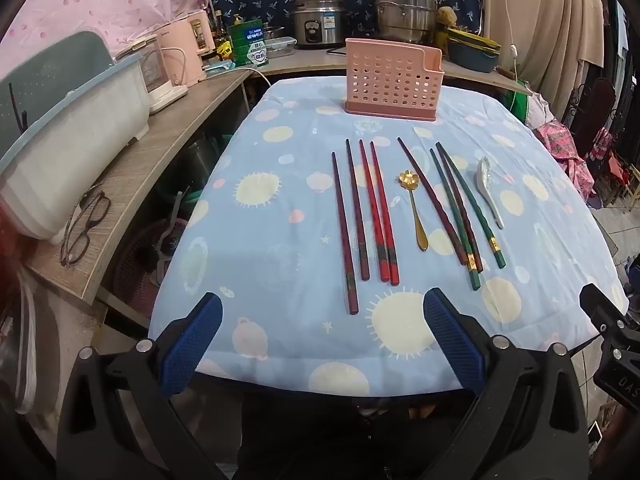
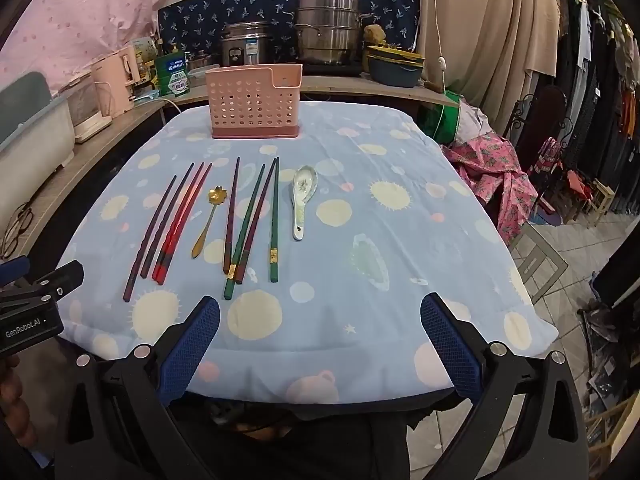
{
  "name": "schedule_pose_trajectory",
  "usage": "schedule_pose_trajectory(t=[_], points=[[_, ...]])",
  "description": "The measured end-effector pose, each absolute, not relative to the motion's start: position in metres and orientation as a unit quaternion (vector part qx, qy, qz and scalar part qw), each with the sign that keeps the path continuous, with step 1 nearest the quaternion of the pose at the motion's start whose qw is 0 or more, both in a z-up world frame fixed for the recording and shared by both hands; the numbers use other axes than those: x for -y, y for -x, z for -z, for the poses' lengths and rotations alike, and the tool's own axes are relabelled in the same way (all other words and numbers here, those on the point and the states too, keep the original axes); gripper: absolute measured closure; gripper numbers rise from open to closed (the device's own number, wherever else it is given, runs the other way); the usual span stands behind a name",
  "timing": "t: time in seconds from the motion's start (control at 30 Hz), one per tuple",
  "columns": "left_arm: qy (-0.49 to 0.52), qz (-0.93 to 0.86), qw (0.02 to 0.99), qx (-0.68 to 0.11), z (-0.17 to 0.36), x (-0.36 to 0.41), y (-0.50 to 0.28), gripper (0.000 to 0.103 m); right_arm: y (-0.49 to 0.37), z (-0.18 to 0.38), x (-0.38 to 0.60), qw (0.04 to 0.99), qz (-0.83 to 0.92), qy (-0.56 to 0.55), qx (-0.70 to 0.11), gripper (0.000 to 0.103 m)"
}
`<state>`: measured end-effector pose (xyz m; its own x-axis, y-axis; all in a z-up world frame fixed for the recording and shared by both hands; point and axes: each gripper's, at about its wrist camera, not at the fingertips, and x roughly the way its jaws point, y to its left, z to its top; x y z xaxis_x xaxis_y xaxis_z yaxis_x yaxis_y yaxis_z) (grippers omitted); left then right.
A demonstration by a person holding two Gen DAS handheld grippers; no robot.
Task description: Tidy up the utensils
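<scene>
A pink perforated utensil holder (image 1: 394, 80) (image 2: 255, 101) stands upright at the far end of the table. In front of it lie several dark red and red chopsticks (image 1: 372, 210) (image 2: 172, 220), a gold flower-shaped spoon (image 1: 414, 208) (image 2: 208, 222), more dark red and green chopsticks (image 1: 460, 208) (image 2: 250, 220), and a white ceramic spoon (image 1: 488, 188) (image 2: 303, 200). My left gripper (image 1: 324, 312) is open and empty above the near table edge, short of the chopsticks. My right gripper (image 2: 320, 314) is open and empty, near the front edge, right of the utensils.
The table wears a light blue cloth (image 1: 280, 216) (image 2: 400, 240) with sun prints. A wooden counter (image 1: 132, 184) on the left carries a dish rack, glasses (image 1: 84, 226) and appliances. Pots (image 2: 326, 34) stand behind. Clothes and stools are on the right.
</scene>
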<state>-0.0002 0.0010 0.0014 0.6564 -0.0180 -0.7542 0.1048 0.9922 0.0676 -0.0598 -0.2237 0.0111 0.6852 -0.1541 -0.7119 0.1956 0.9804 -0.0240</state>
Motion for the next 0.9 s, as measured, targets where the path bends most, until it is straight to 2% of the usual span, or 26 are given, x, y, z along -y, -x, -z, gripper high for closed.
schedule_pose_trajectory(t=[0.9], points=[[-0.054,0.031,0.908,-0.414,-0.0013,0.0024,0.0059,0.007,0.0621,-0.013,0.2225,0.918,0.094,-0.029,-0.383,0.007]])
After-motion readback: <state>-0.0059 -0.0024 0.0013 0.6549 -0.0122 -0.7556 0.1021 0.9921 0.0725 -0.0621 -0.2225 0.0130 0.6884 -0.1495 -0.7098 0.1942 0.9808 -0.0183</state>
